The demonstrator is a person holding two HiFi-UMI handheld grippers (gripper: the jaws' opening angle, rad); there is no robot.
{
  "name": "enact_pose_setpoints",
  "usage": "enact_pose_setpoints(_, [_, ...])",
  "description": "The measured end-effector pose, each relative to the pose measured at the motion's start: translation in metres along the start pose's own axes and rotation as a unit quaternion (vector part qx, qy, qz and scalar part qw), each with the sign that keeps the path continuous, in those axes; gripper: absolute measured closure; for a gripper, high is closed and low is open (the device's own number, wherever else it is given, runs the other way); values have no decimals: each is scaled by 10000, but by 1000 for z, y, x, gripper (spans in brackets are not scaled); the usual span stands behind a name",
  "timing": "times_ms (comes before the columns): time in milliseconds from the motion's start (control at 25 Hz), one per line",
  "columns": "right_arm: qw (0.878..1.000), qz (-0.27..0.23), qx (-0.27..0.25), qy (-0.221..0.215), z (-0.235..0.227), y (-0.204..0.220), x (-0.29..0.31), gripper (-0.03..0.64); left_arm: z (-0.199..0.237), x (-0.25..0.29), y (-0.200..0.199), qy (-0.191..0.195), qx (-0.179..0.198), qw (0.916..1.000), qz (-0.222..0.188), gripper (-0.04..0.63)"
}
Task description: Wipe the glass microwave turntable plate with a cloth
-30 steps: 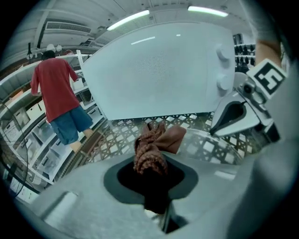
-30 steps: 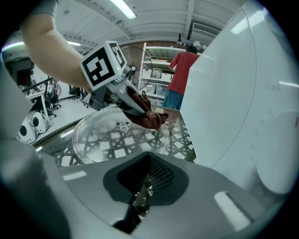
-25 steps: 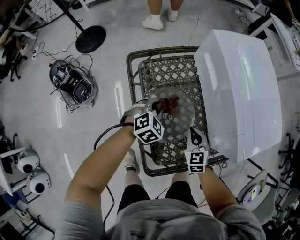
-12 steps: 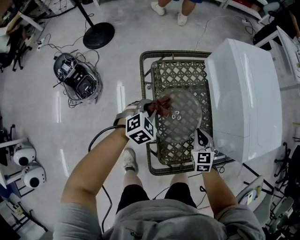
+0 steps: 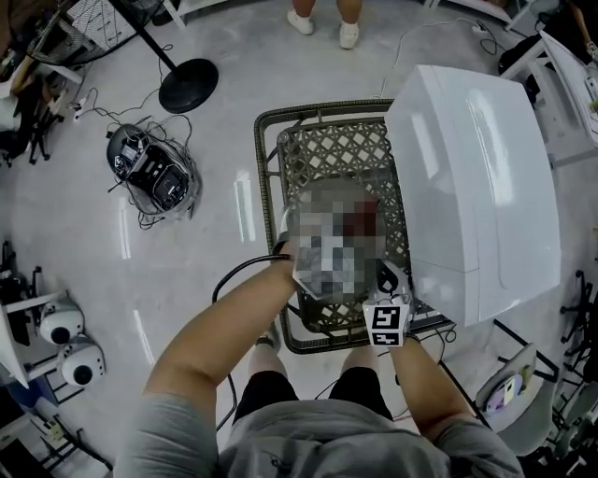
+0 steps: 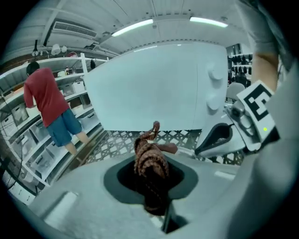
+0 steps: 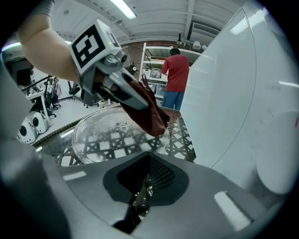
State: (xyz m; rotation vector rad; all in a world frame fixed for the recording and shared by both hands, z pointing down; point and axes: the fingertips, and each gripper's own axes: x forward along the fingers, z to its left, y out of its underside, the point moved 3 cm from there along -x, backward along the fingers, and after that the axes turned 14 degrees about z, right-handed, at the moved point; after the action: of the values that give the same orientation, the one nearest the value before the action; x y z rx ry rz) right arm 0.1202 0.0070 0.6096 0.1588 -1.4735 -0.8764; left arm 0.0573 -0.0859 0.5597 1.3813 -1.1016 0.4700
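The round glass turntable plate (image 7: 110,133) is over a lattice wicker basket (image 5: 336,149). My right gripper (image 7: 142,195) is shut on the plate's near rim; in the head view it (image 5: 390,278) is at the basket's front right. My left gripper (image 7: 139,100) is shut on a dark red cloth (image 6: 150,159). The cloth (image 7: 153,115) hangs down onto the plate's right side. In the head view a mosaic patch hides the plate and the left gripper. The right gripper (image 6: 208,144) also shows from the left gripper view, just right of the cloth.
A white microwave (image 5: 476,177) stands against the basket's right side. On the floor to the left are a fan base (image 5: 187,84), a device tangled in cables (image 5: 149,173) and white cameras (image 5: 65,341). A person's feet (image 5: 322,23) are beyond the basket, near shelves (image 6: 51,154).
The left gripper and cloth swept from the plate's middle out to its left edge, then back across to the right side. The right gripper kept its hold on the rim.
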Motion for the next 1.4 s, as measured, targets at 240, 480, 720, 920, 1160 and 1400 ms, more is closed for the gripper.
enact_pose_setpoints(240, [10000,88,-27,-33,-1,1,0,617,-17,37,-31,71,178,9998,108,531])
enact_pose_setpoints(480, [10000,58,-28,-7,-3,1,-1,618,-18,43,-11,84,300,9989,361,532])
enact_pose_setpoints(720, [10000,-2,-6,-3,-2,1,2,618,-7,20,34,58,161,9988,465,532])
enact_pose_setpoints(920, [10000,2,-19,32,-3,0,1,618,10,-20,95,-37,-167,9980,601,532])
enact_pose_setpoints(1160, [10000,24,-26,29,-3,3,0,618,26,-62,155,-121,-675,9955,661,532])
enact_pose_setpoints(1400, [10000,20,-46,64,-1,0,0,620,27,-77,174,-250,-850,9943,595,532])
